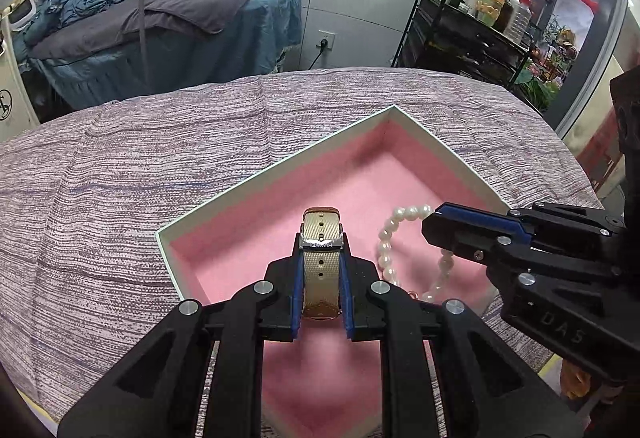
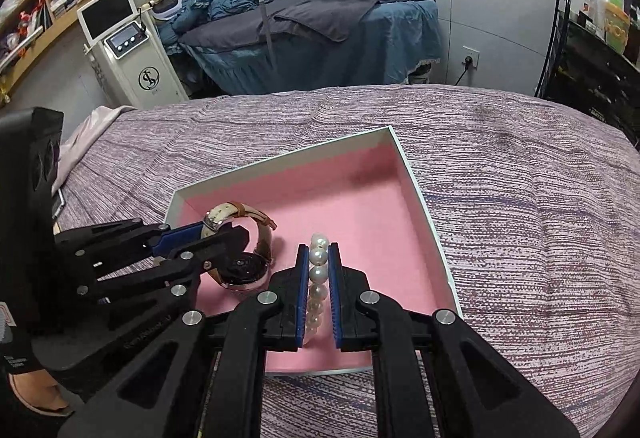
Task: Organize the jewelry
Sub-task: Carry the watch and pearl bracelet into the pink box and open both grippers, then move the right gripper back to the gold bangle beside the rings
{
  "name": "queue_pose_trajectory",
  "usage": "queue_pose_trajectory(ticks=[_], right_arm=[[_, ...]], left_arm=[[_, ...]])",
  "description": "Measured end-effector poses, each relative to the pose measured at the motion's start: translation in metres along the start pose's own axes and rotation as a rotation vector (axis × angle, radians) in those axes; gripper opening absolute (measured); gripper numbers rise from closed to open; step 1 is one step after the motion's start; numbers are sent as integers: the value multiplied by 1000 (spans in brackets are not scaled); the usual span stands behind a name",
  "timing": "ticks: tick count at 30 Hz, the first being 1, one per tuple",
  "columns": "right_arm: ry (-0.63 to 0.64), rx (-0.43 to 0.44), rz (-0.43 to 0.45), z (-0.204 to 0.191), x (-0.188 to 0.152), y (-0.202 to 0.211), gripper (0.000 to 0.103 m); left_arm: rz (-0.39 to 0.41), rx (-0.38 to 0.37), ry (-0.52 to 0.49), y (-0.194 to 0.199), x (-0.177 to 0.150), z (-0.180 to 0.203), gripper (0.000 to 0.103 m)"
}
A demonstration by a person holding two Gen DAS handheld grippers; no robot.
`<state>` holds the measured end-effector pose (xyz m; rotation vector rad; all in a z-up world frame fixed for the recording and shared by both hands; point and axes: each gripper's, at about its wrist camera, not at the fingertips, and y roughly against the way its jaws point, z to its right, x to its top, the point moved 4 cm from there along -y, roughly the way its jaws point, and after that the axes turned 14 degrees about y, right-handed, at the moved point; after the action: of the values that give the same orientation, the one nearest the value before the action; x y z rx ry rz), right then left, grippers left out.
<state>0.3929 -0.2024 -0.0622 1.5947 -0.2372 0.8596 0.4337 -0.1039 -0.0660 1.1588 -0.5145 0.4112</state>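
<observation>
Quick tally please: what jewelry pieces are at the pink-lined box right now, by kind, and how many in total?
Wristwatch, tan strap, held by the left gripper: 1
Pearl bracelet, held by the right gripper: 1
Total: 2 pieces, both over the pink-lined box.

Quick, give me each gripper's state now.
Left gripper: shut on the watch strap.
Right gripper: shut on the pearl bracelet.
</observation>
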Motion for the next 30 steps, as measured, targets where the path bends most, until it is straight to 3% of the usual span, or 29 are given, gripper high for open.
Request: queue_pose_trajectory(ticks=[5, 7, 9, 11, 15, 19, 23, 30], right_arm=[[47, -47, -3, 1, -8, 0, 9], [70, -62, 6, 0, -10, 2, 11], [90, -62, 22, -1, -11, 6, 17], [107, -73, 35, -2, -9, 10, 29], [117, -91, 72, -2, -9, 27, 36], [134, -126, 110, -3, -18, 51, 66], [162, -139, 94, -7, -39, 66, 71], [189, -147, 71, -18, -74, 83, 73]], left_arm=[[7, 3, 3, 3, -3, -5, 16], [-5, 10, -5, 3, -5, -6, 25], [16, 19, -18, 9, -7, -7, 65], [58, 10, -20, 19, -6, -8, 76], [69, 11, -41, 32, -5, -5, 77], [137, 9, -39, 61, -10, -7, 89], [162, -31, -35, 89, -33, -9, 97], [151, -50, -66, 117, -87, -7, 97]])
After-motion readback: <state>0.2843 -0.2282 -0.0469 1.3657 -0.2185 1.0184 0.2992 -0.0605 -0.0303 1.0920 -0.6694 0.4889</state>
